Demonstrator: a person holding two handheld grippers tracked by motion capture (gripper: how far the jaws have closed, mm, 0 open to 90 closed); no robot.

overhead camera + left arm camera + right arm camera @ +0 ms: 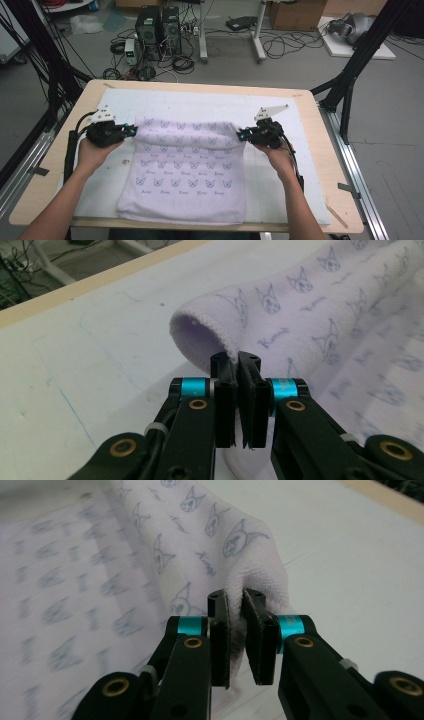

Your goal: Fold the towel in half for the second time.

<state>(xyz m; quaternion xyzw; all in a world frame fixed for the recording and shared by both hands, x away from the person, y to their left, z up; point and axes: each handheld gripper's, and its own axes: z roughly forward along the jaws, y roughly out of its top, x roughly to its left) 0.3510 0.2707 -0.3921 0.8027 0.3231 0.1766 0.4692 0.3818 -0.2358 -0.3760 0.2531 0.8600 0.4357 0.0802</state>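
Towel (185,165) | high view: whole | left tongs (239,365) view: rolled hem pinched

The towel (187,165) is pale lilac, printed all over with rows of small grey-blue cat-like heads and tiny script marks. It lies on a white mat (305,150) marked with faint blue lines, over a light wood table (340,210). Both grippers, left (131,131) and right (242,134), are black with turquoise bands and brass-coloured rivets.
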